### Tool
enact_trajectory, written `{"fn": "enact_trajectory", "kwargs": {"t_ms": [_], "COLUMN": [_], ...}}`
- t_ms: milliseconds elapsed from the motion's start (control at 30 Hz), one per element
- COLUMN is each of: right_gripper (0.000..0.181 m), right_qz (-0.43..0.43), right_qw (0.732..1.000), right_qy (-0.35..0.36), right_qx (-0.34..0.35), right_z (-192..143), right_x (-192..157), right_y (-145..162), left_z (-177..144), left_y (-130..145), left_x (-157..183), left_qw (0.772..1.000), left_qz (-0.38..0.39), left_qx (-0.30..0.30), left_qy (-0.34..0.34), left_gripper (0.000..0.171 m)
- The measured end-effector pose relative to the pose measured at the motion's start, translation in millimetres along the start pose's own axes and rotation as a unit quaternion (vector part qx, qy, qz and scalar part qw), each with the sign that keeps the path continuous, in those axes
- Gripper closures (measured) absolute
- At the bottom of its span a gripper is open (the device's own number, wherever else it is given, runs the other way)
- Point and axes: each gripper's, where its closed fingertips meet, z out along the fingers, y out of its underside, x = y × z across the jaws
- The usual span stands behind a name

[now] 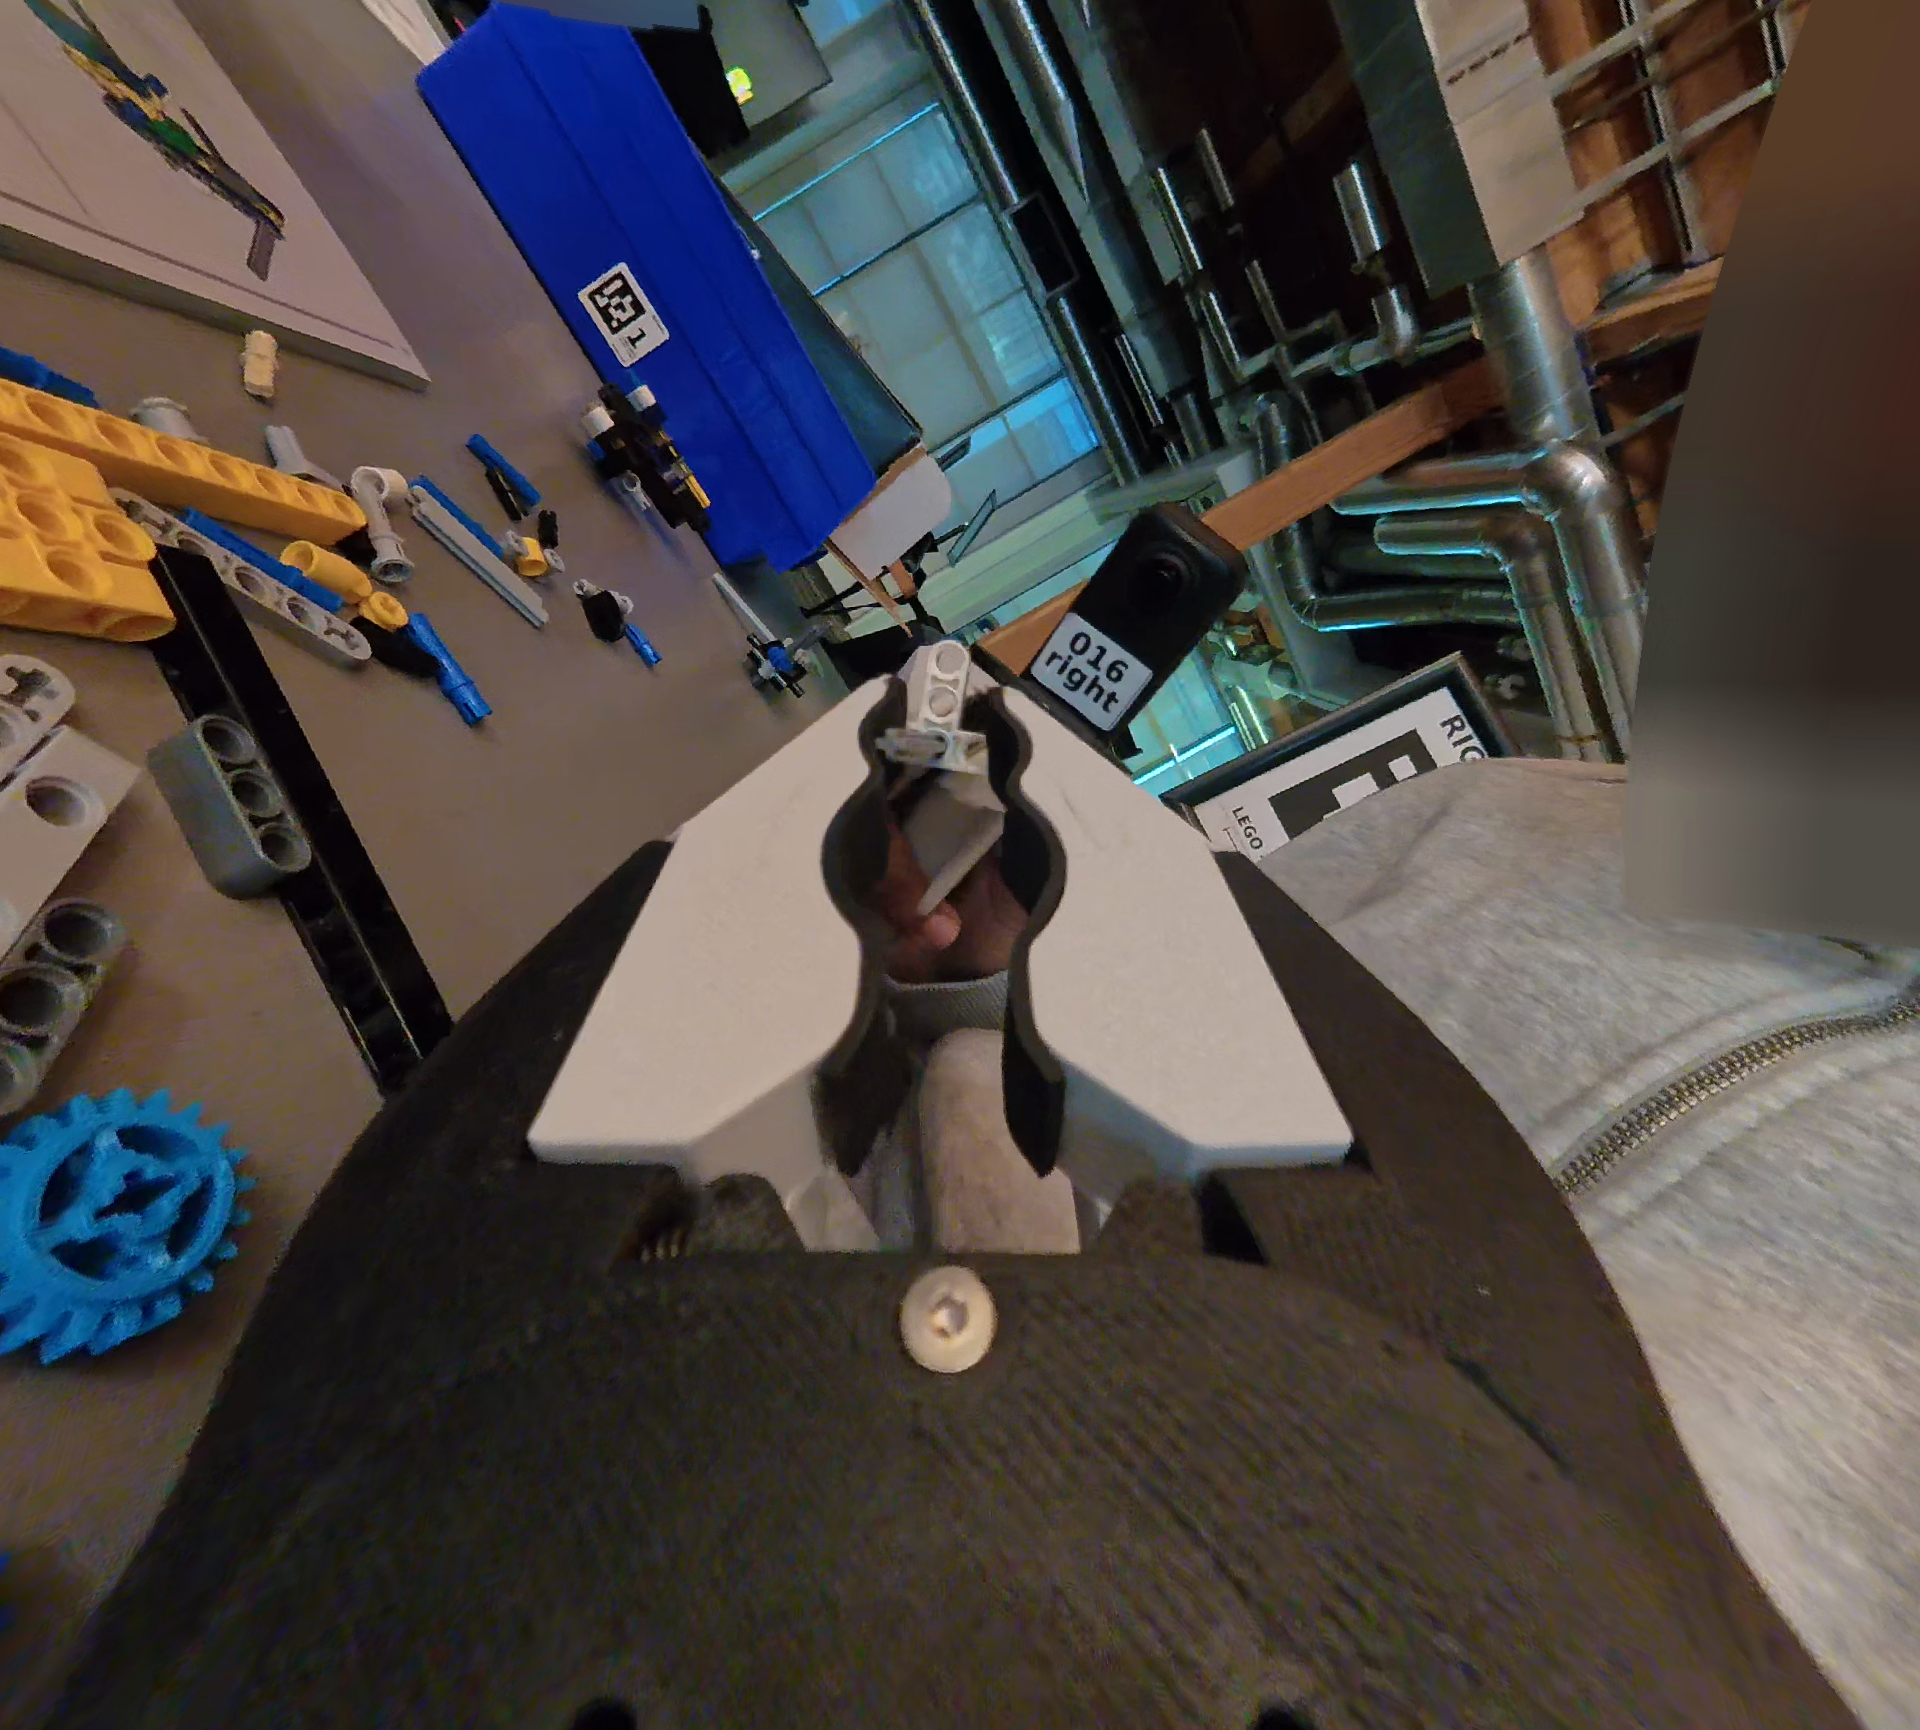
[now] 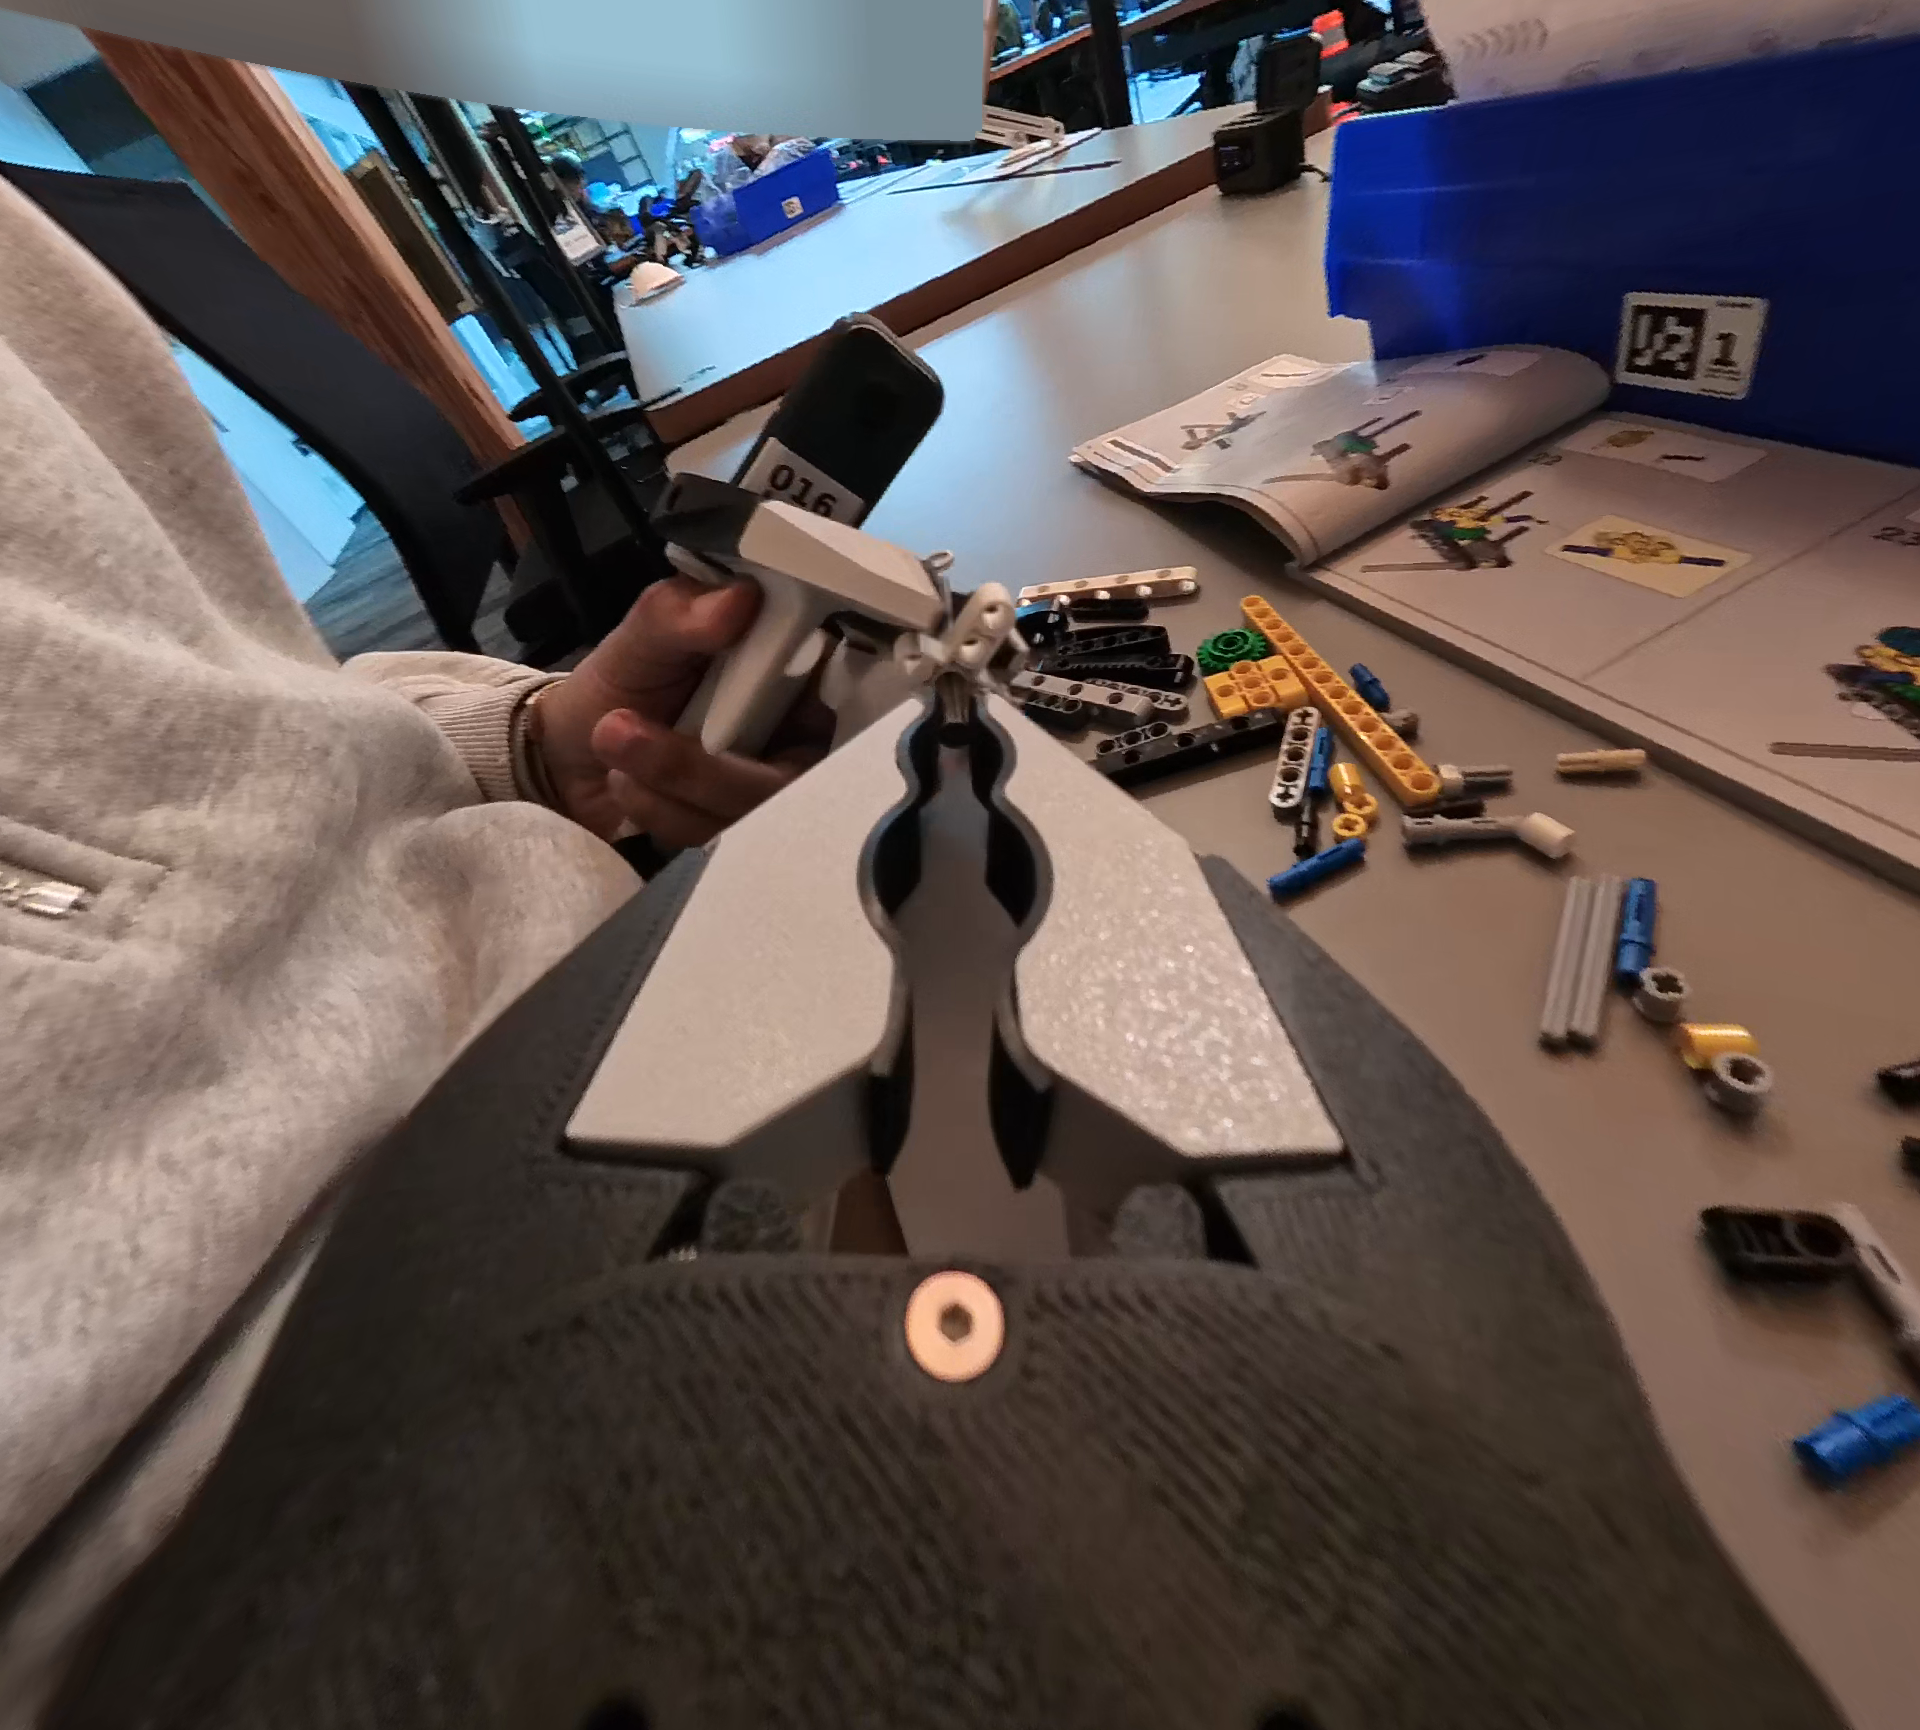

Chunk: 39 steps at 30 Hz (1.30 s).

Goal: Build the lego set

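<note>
My left gripper (image 1: 940, 719) is shut on a small white lego beam (image 1: 943, 688) with round holes, held up in the air beside the table. In the right wrist view my right gripper (image 2: 954, 712) is shut on the lower end of the same white piece (image 2: 979, 629), where a thin grey part sticks out. The left gripper (image 2: 928, 615) meets it from the left, held by a hand (image 2: 665, 724). The two gripper tips almost touch. The right gripper's camera (image 1: 1153, 589) shows just behind the piece in the left wrist view.
Loose parts lie on the grey table: a long yellow beam (image 2: 1340, 693), black beams (image 2: 1101, 652), blue pins (image 2: 1314, 868), grey axles (image 2: 1579, 958), a blue gear (image 1: 114, 1213). An open instruction booklet (image 2: 1351, 454) and a blue bin (image 2: 1621, 226) sit behind. A grey sweatshirt (image 2: 208, 797) is close. Left and right tips are no more than a few centimetres apart.
</note>
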Motion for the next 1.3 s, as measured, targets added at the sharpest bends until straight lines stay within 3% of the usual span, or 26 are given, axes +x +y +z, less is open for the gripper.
{"fn": "enact_trajectory", "kwargs": {"t_ms": [167,433,567,733,967,1100,1300], "right_gripper": [0.178,0.178,0.178,0.177,0.168,0.163,0.148], "right_qz": [0.008,-0.019,-0.049,-0.062,-0.061,-0.038,0.072], "right_qw": [0.999,0.997,0.995,0.994,0.996,0.998,0.992], "right_qy": [0.035,0.072,0.087,0.088,0.069,0.052,-0.063], "right_qx": [0.015,0.001,-0.016,-0.023,-0.01,0.019,0.079], "right_z": [-7,-9,-5,-4,-9,-19,-29], "right_x": [12,18,15,13,9,11,-5], "right_y": [-5,-1,3,5,0,-9,-25], "left_z": [2,4,3,2,-1,-1,3], "left_y": [6,12,11,12,6,5,14], "left_x": [-1,-7,-13,-13,-7,3,17], "left_qw": [0.999,0.993,0.99,0.99,0.997,1.0,0.997], "left_qz": [0.032,0.091,0.1,0.1,0.056,-0.007,-0.046], "left_qx": [-0.012,-0.022,-0.021,-0.023,-0.007,-0.002,-0.025], "left_qy": [-0.02,-0.068,-0.093,-0.094,-0.06,-0.007,0.052], "left_gripper": [0.148,0.152,0.163,0.165,0.165,0.165,0.165]}}
